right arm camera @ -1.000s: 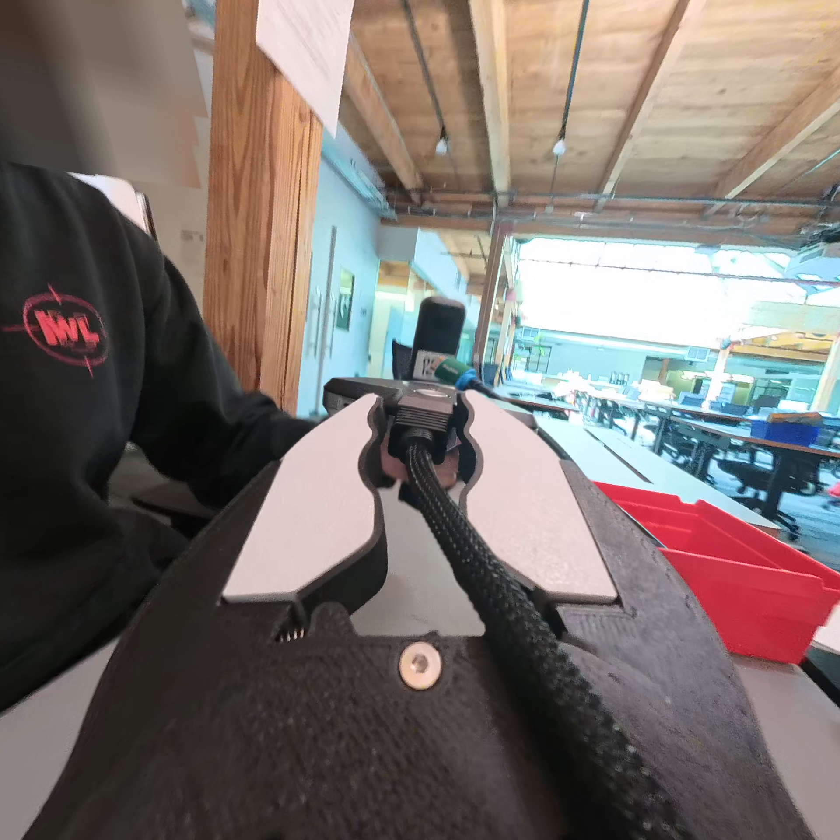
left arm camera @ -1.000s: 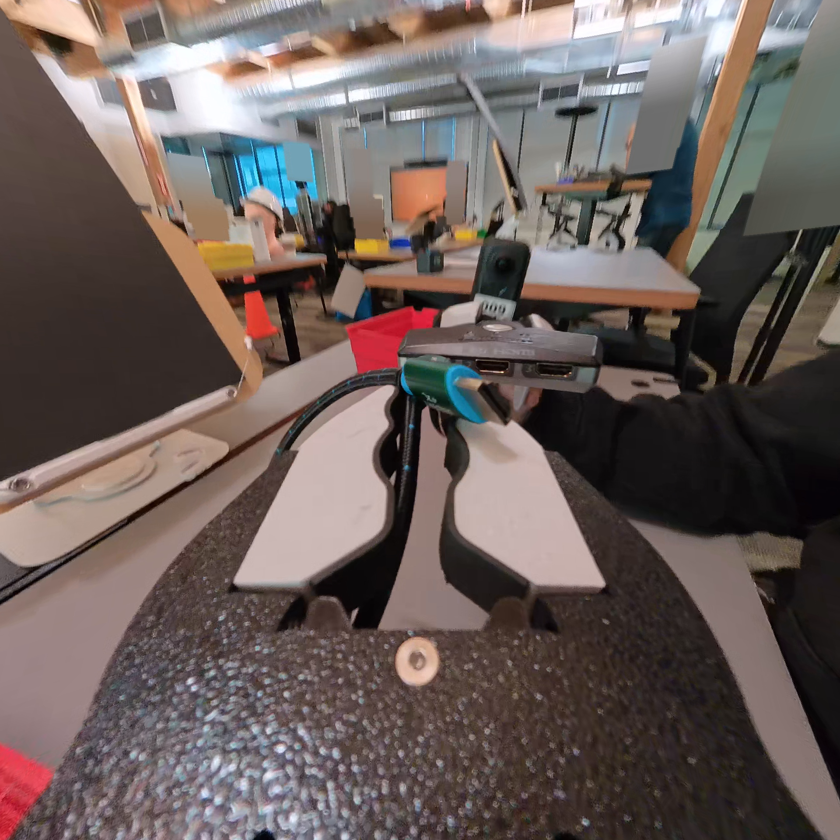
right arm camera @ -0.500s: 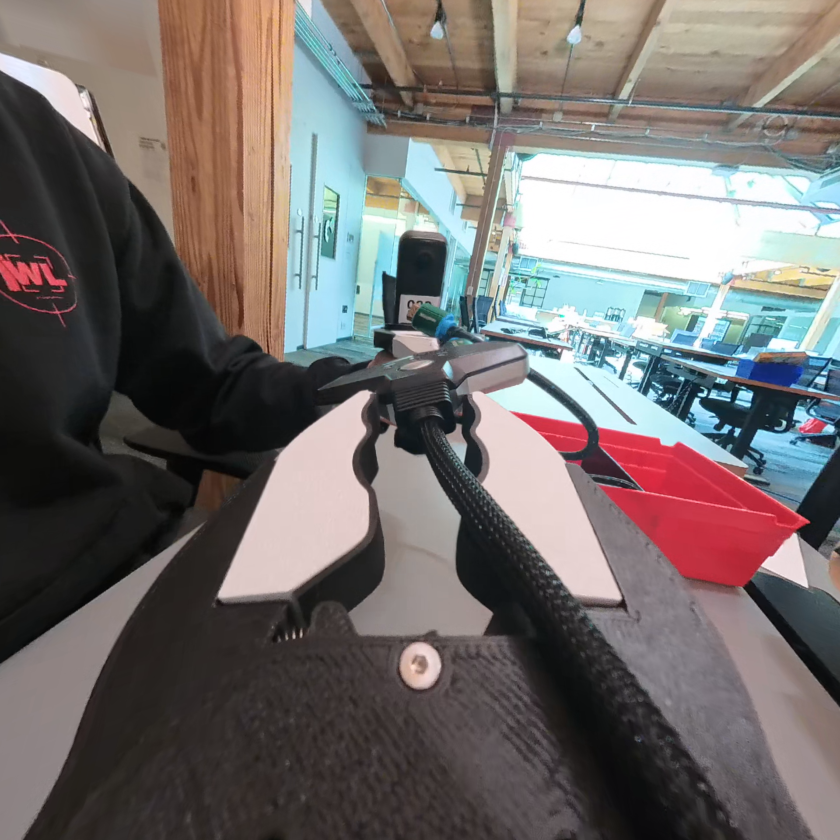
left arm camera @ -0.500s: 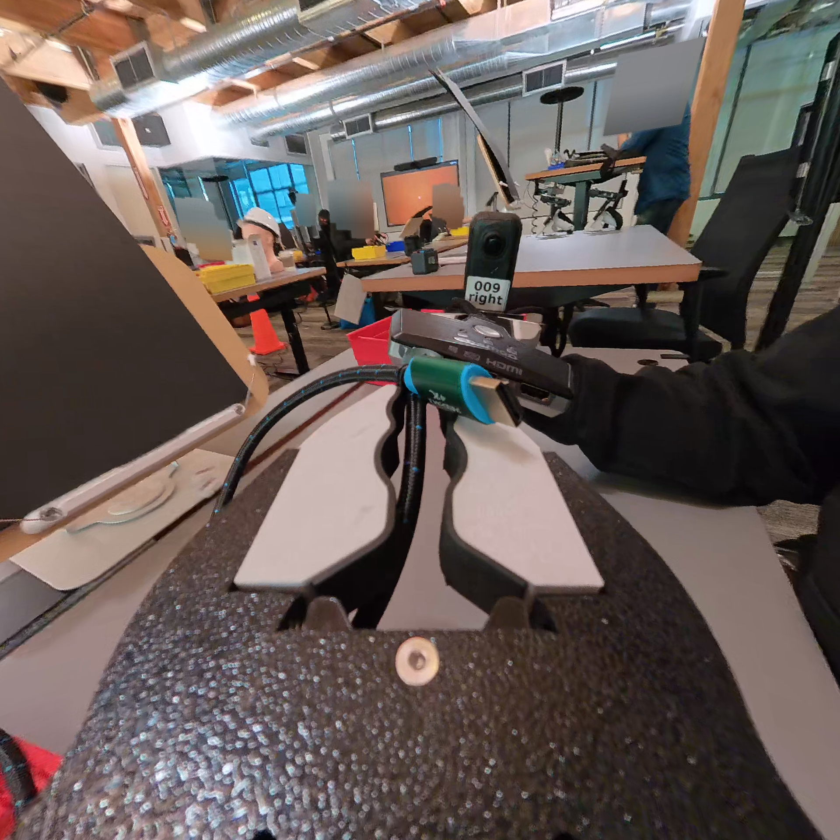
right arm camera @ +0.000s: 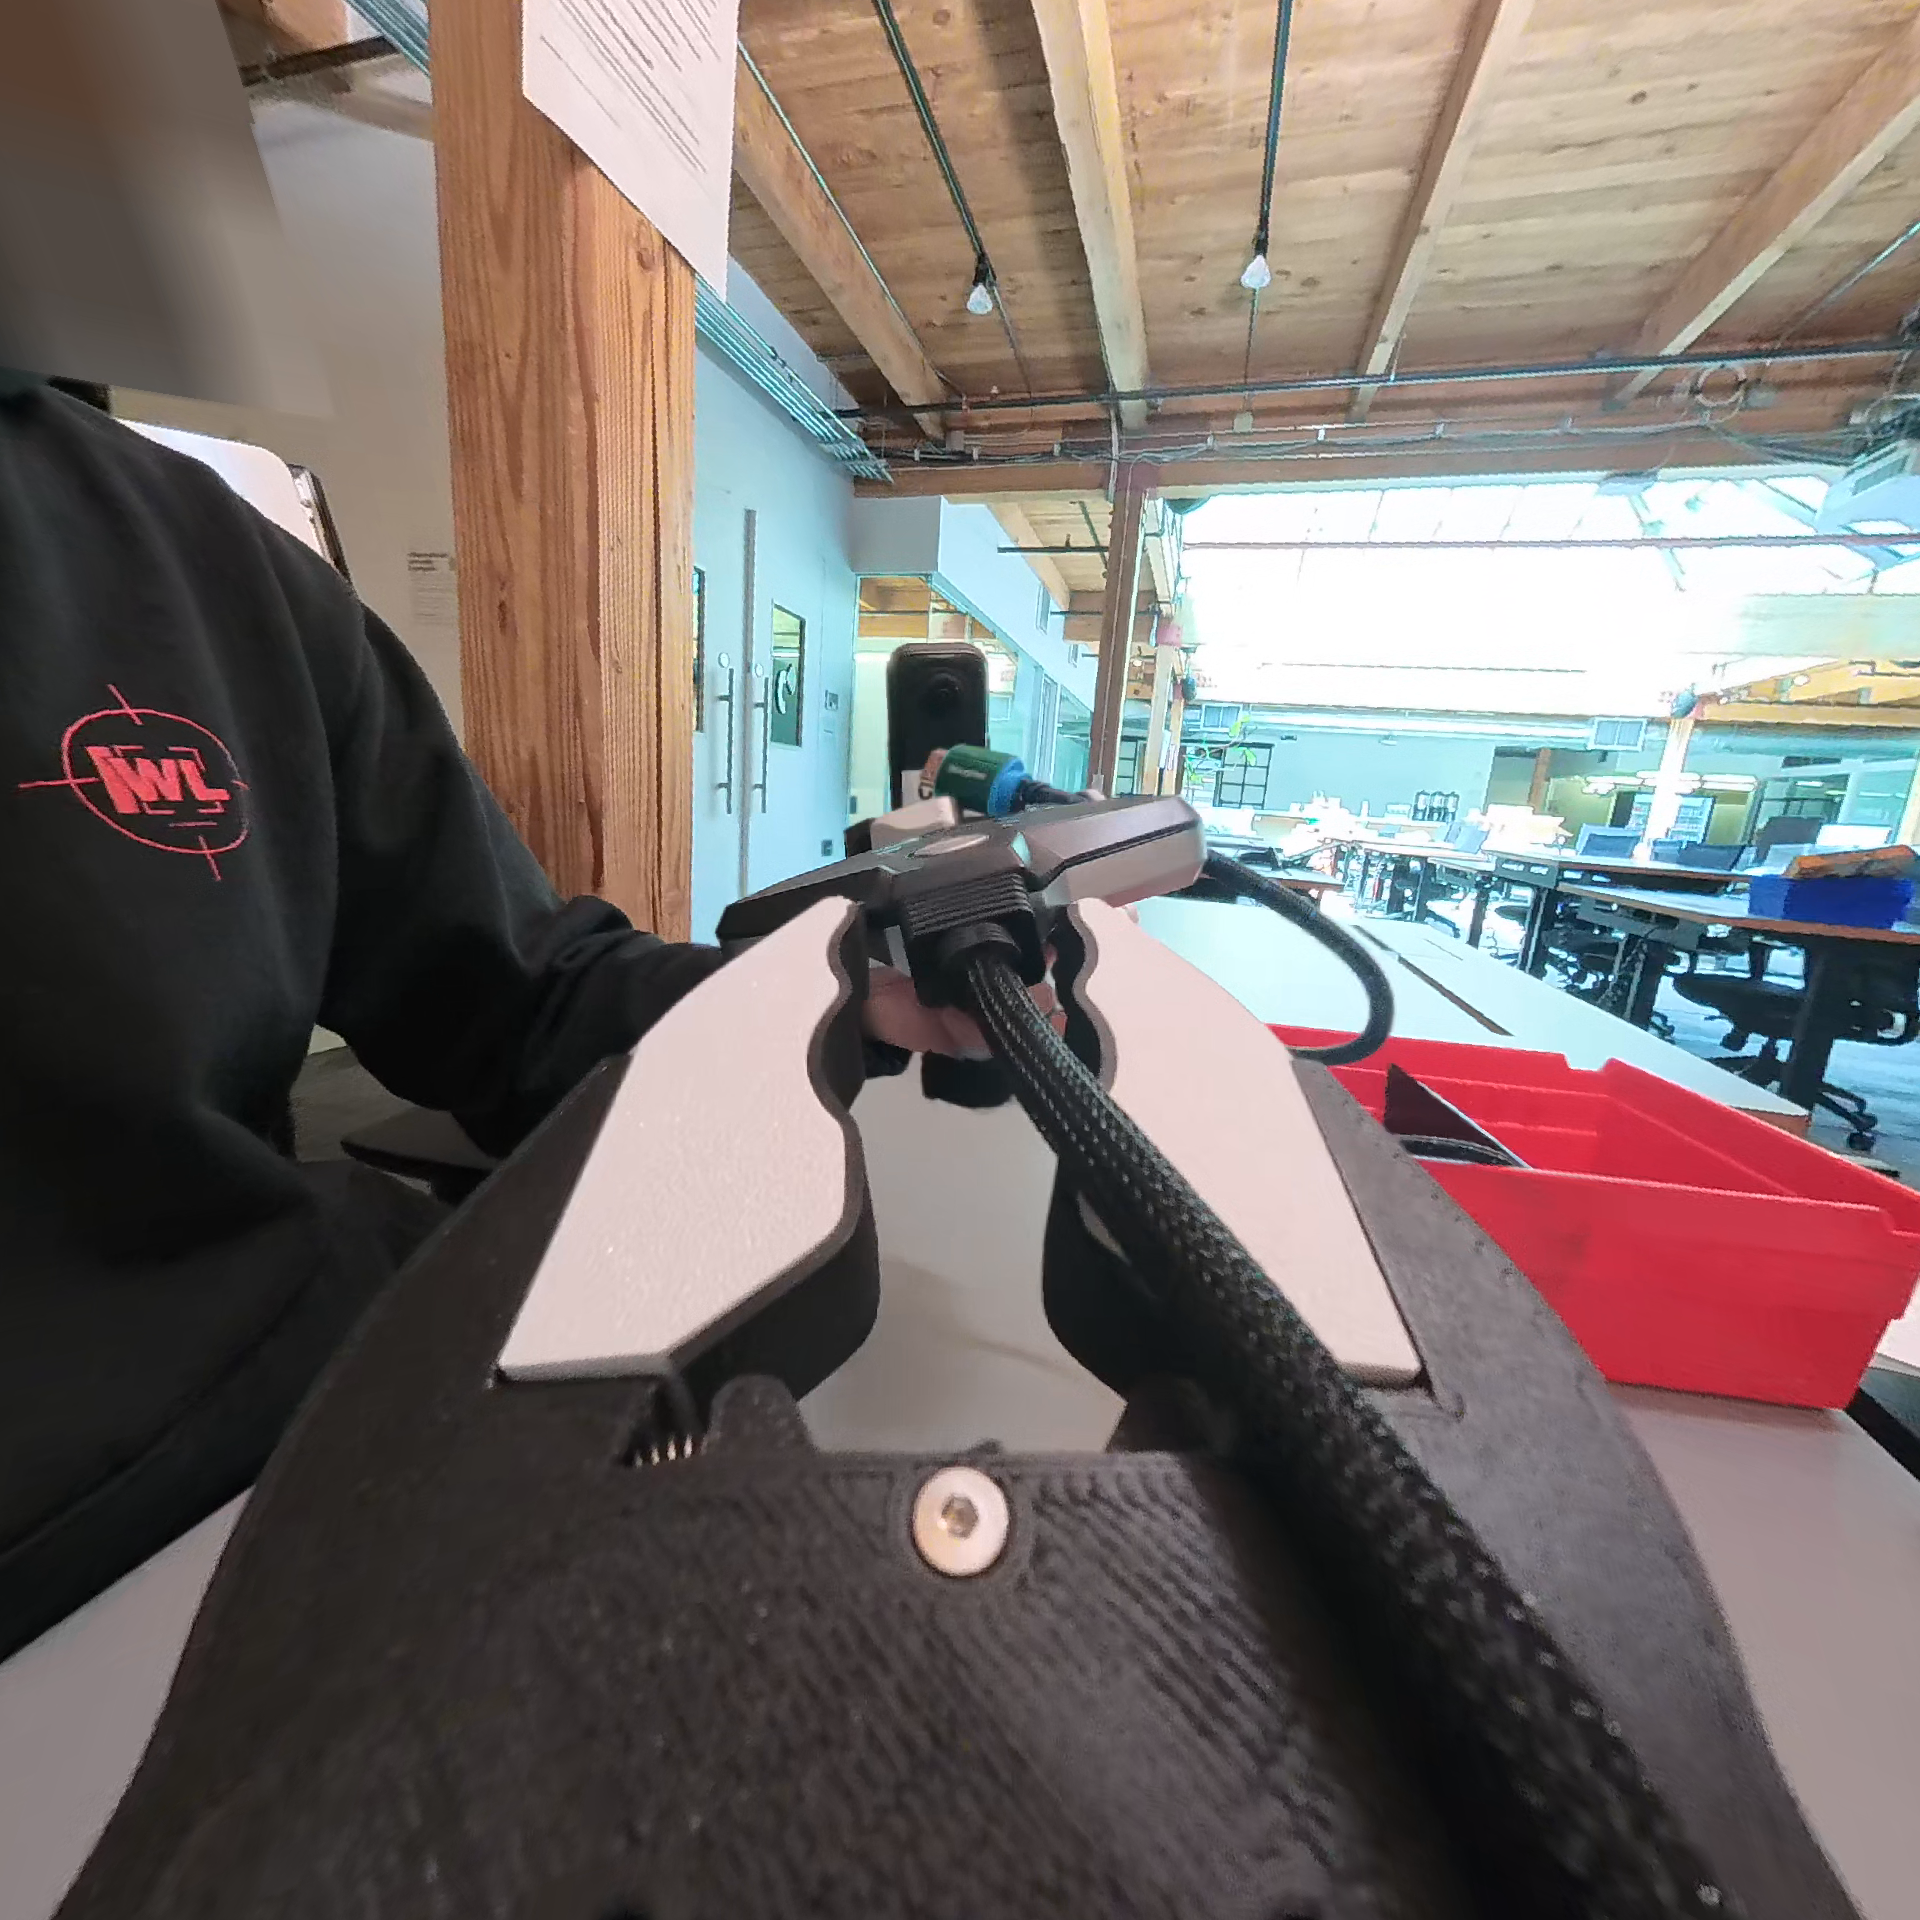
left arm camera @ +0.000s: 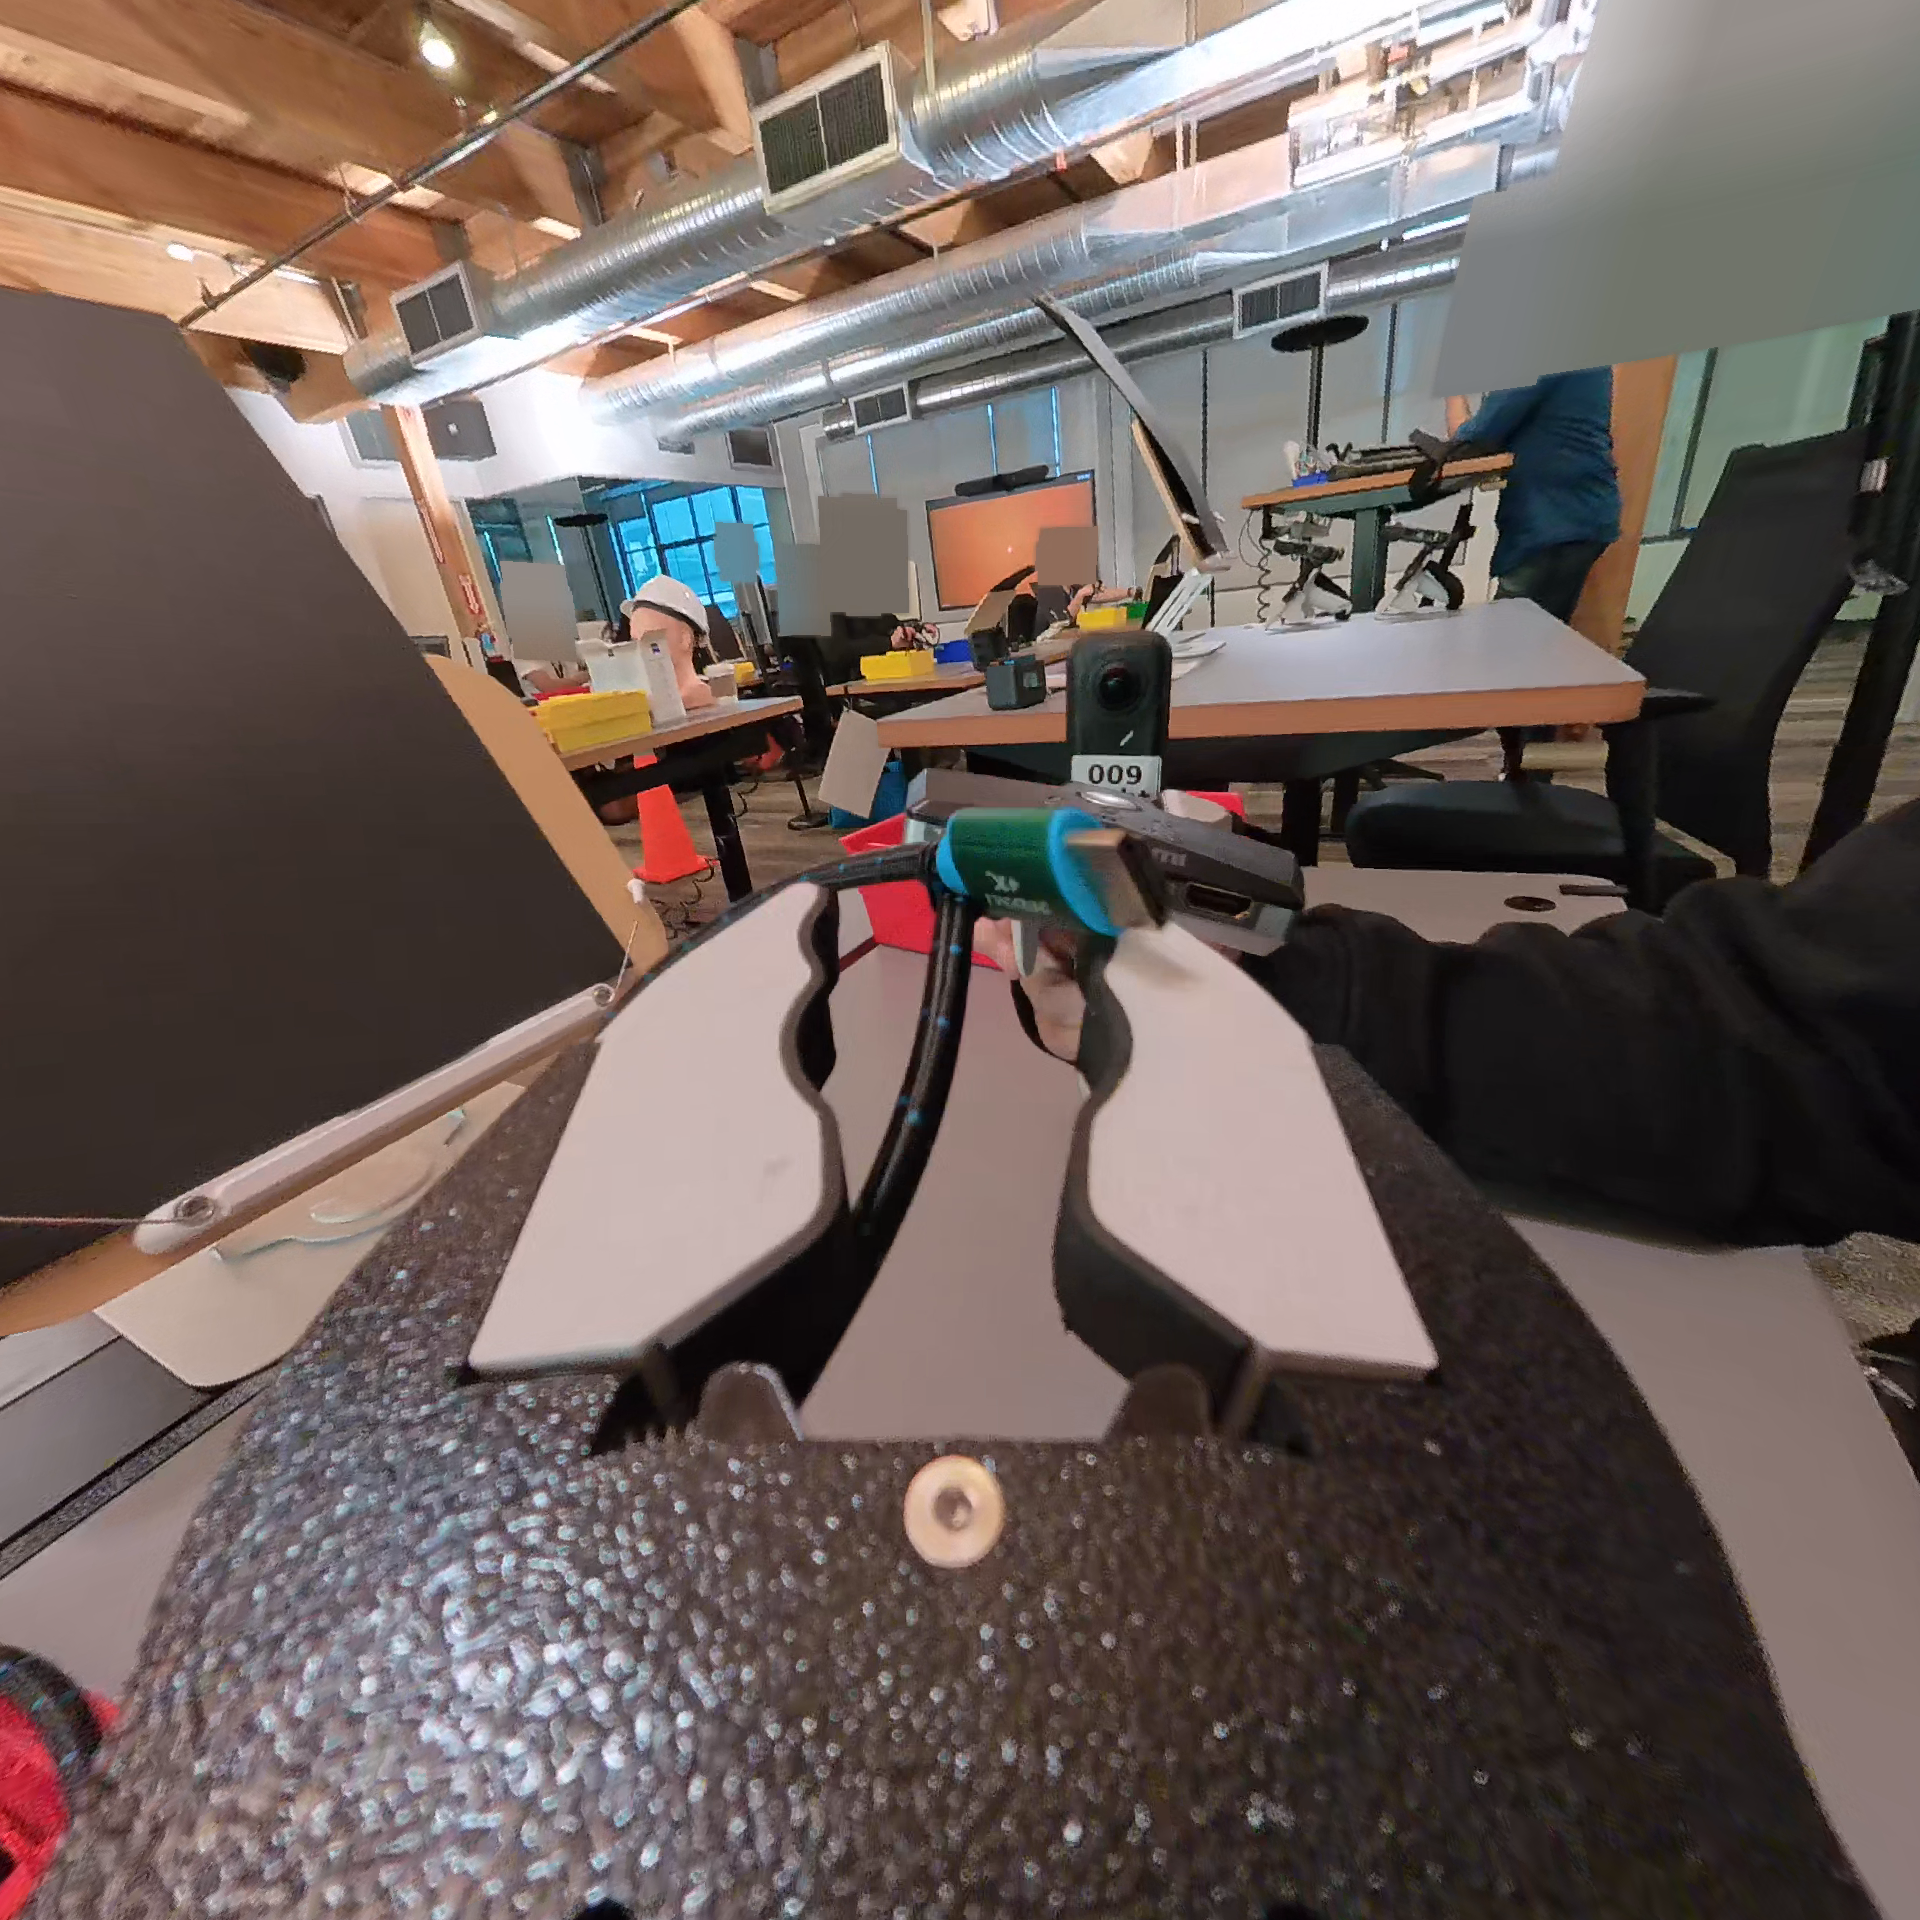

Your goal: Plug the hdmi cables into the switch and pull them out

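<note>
Left tongs: narrow, clamped on the green-and-blue HDMI plug; plug's long axis runs crosswise, metal tip pointing right, just short of the switch's open port.

Right tongs: narrow, gripping the switch by its black braided cable's collar, directly ahead of the fingertips.
</note>
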### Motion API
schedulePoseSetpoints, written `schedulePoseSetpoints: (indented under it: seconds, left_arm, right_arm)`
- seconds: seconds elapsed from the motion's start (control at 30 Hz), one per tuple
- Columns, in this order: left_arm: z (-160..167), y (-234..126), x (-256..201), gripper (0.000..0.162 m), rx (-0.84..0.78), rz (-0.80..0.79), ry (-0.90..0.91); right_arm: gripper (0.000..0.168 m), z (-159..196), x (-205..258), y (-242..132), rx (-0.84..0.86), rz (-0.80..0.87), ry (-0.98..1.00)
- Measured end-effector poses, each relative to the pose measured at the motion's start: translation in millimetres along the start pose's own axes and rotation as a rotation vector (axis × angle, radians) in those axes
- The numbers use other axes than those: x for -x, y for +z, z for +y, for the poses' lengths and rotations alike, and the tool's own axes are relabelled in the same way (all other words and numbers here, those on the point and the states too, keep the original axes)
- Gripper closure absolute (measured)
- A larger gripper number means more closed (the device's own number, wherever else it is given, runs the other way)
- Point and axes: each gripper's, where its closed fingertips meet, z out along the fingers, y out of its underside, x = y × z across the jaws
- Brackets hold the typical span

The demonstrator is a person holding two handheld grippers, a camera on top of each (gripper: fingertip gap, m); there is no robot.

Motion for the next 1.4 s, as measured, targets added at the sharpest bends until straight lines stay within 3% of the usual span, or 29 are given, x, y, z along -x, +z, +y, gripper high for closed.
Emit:
schedulePoseSetpoints:
  seconds: [0.23, 0.63, 1.4]
  left_arm:
    - [-1, 2, -10, 0.123, 0.064, 0.037, 0.038]
    - [3, 5, 1, 0.134, 0.112, -0.093, 0.064]
    - [28, 4, 4, 0.135, 0.356, -0.022, 0.150]
  right_arm:
    - [0.133, 1, 2, -2, 0.007, -0.018, -0.009]
    - [0.133, 6, 4, 2, 0.052, -0.008, -0.043]
    - [0.131, 28, 3, 2, 0.098, -0.038, 0.046]
